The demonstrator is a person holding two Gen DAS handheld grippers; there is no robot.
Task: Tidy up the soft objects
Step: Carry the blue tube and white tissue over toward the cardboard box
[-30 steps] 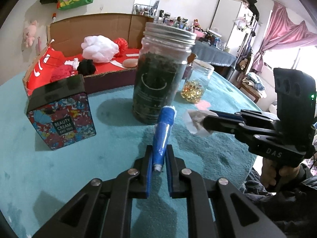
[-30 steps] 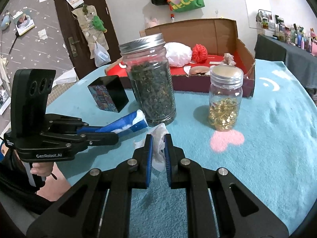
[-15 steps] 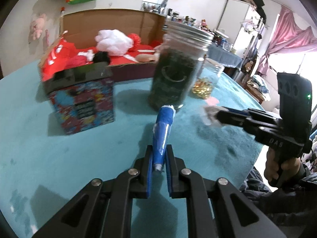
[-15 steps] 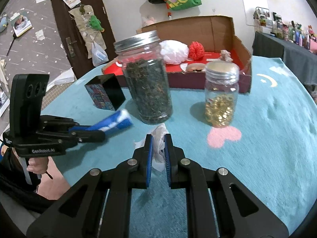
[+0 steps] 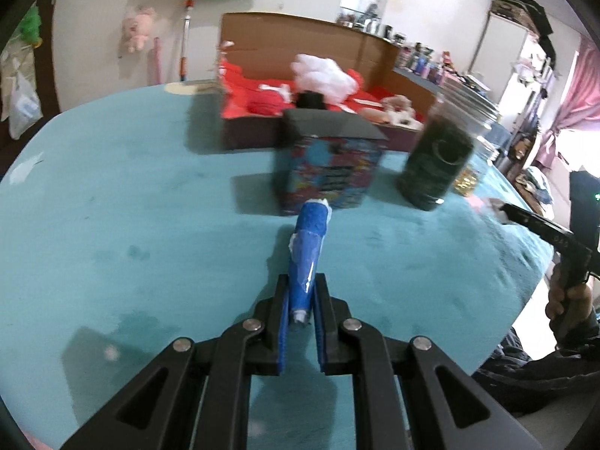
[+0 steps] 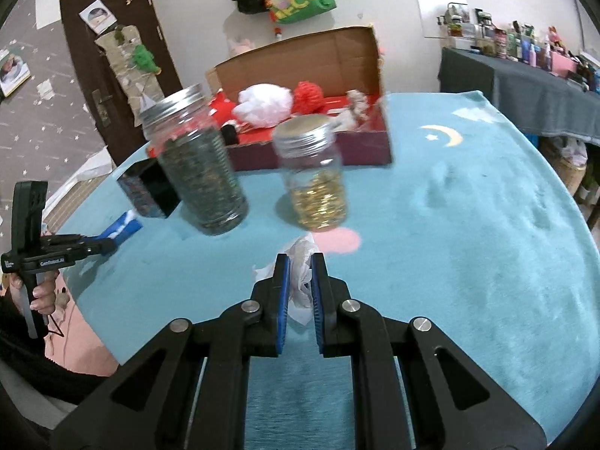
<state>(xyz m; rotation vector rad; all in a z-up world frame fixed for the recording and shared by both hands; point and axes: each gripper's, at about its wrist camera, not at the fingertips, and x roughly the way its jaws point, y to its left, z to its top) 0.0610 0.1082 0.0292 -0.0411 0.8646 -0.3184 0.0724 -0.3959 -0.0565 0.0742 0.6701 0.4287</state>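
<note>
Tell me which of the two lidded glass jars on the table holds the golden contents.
The smaller jar, standing right of the taller jar in the right wrist view. Its lower half shows shiny gold pieces; the taller one is packed with dark green-brown material.

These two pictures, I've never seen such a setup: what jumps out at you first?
Each black gripper is clamped on something soft: the left gripper holds a blue and white roll, the right gripper a crumpled white wad. Beyond them, on the teal tablecloth, stand a tall jar of dark leaves and a smaller jar of gold bits, with an open cardboard box of red and white fluffy things behind.
</note>
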